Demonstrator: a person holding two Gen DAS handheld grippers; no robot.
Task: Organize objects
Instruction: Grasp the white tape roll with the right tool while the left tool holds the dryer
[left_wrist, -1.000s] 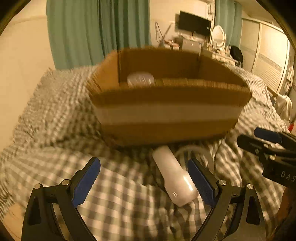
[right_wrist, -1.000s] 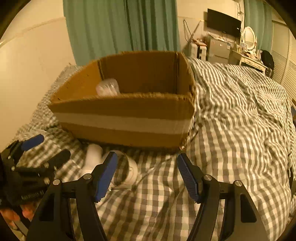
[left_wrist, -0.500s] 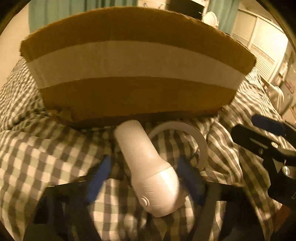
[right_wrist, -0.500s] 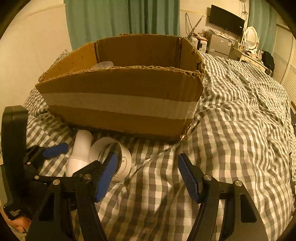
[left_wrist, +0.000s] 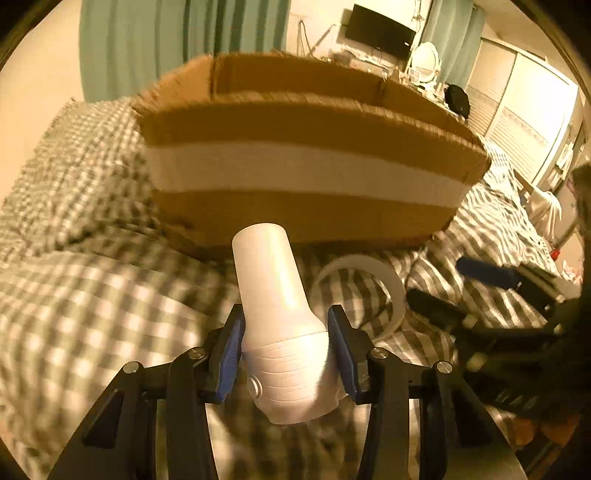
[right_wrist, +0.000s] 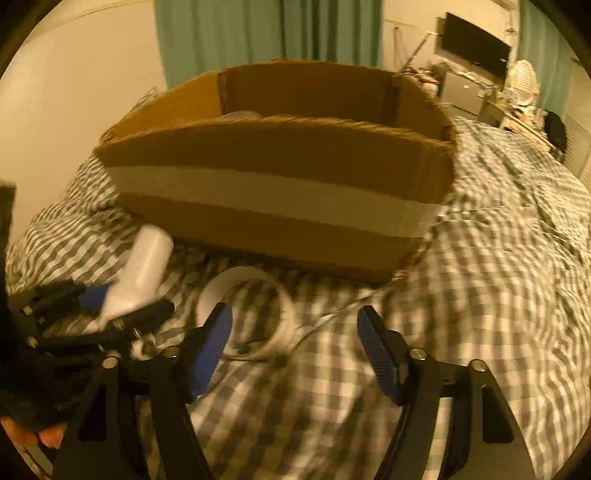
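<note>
My left gripper (left_wrist: 286, 350) is shut on a white plastic bottle-shaped device (left_wrist: 275, 306), gripped at its wider ribbed end and raised off the bed, narrow end pointing at the cardboard box (left_wrist: 295, 173). The device also shows in the right wrist view (right_wrist: 142, 269). A white ring (right_wrist: 245, 306) lies on the checked bedspread just in front of the box, also in the left wrist view (left_wrist: 364, 291). My right gripper (right_wrist: 295, 339) is open and empty, just behind the ring. A clear item inside the box (right_wrist: 240, 115) is mostly hidden.
The box (right_wrist: 280, 192) has a white tape band and sits on a grey checked bedspread (right_wrist: 498, 258). Green curtains (right_wrist: 266, 33) and a wall are behind it. A TV (right_wrist: 476, 48) and a cluttered desk stand at the far right.
My left gripper moved forward around the white device, shut on it and lifted it off the bed. My right gripper stayed open and shifted slightly toward the ring.
</note>
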